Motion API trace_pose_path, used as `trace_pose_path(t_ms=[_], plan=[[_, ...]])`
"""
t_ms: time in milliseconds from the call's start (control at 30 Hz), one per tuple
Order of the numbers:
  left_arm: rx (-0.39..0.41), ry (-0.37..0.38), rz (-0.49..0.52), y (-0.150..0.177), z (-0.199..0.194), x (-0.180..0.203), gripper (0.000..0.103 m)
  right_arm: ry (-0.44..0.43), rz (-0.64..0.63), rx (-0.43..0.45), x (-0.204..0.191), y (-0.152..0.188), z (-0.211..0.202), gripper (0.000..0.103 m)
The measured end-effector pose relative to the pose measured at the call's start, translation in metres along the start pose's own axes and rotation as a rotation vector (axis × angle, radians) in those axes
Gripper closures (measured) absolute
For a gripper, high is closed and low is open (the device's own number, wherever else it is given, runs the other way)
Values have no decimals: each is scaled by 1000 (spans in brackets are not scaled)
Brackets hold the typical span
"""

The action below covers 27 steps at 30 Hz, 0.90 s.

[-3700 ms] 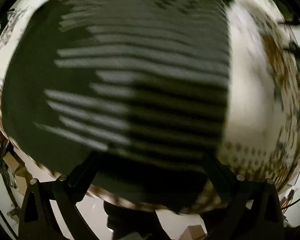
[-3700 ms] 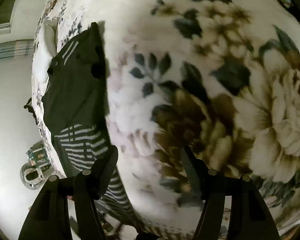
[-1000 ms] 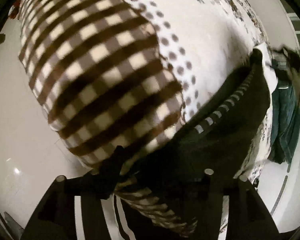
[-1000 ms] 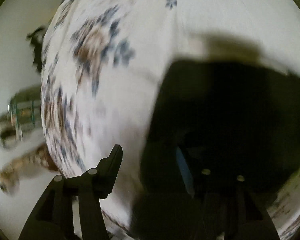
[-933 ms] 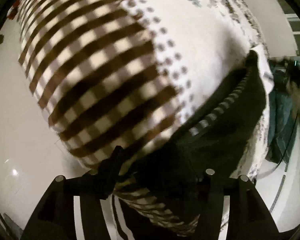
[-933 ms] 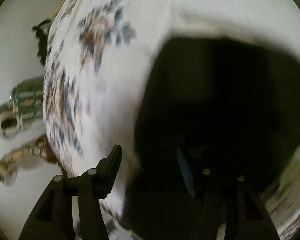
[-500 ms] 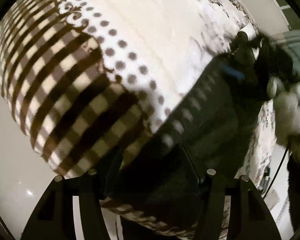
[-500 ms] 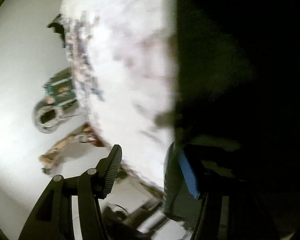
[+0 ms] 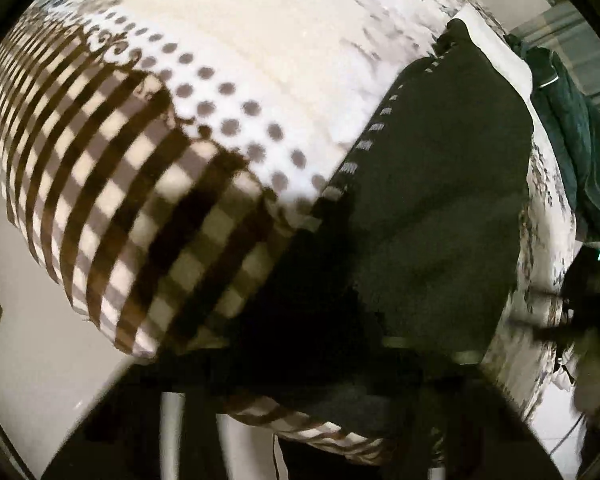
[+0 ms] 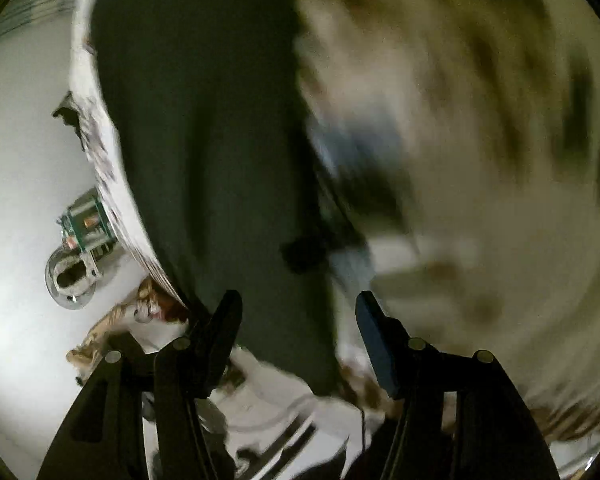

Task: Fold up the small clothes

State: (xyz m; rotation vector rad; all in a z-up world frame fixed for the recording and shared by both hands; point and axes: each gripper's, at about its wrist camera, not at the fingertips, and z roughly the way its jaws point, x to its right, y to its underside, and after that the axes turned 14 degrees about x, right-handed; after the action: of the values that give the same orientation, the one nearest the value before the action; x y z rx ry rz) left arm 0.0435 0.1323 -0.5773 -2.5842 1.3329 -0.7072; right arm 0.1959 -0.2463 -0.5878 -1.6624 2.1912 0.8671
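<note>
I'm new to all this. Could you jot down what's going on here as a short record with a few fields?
Surface: patterned bed cover, checked, dotted and floral
Garment: dark garment with striped edge, lying folded on the cover
Left gripper: jaws have just been closing; hidden in dark cloth at the garment's near edge
Right gripper: open, nothing held, above the garment
Beside the bed: teal clothing

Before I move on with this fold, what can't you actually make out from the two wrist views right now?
- Left wrist view: the left gripper's fingers are lost in shadow and dark cloth at the bottom; whether they pinch the dark garment is not visible.
- Right wrist view: the floral cover is smeared by motion blur.
- Right wrist view: the right gripper is open over the garment; contact is unclear.
- Left wrist view: the blurred shape at the right edge is unidentifiable.
</note>
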Motion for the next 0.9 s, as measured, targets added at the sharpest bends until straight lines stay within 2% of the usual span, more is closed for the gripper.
trace_pose_path(t_ms=[67, 133, 267, 367, 433, 467, 700, 900], plan=[[3, 1, -8, 3, -1, -3, 90, -20, 28, -69, 14, 36, 24, 42], [11, -4, -7, 6, -4, -4, 93, -34, 31, -100, 16, 61, 43, 42], [17, 14, -21, 7, -13, -10, 95, 2, 1, -79, 3, 96, 81, 42], [15, 24, 5, 5, -18, -5, 96, 32, 19, -44, -8, 111, 93, 44], [12, 37, 19, 3, -20, -3, 96, 55, 20, -4, -9, 120, 90, 83], [8, 48, 20, 3, -21, -4, 96, 62, 17, 13, -8, 124, 89, 97], [-59, 147, -19, 0, -24, -23, 99, 142, 18, 130, -20, 155, 66, 99], [-155, 237, 10, -2, -17, -33, 99, 227, 26, 160, -51, 174, 66, 99]])
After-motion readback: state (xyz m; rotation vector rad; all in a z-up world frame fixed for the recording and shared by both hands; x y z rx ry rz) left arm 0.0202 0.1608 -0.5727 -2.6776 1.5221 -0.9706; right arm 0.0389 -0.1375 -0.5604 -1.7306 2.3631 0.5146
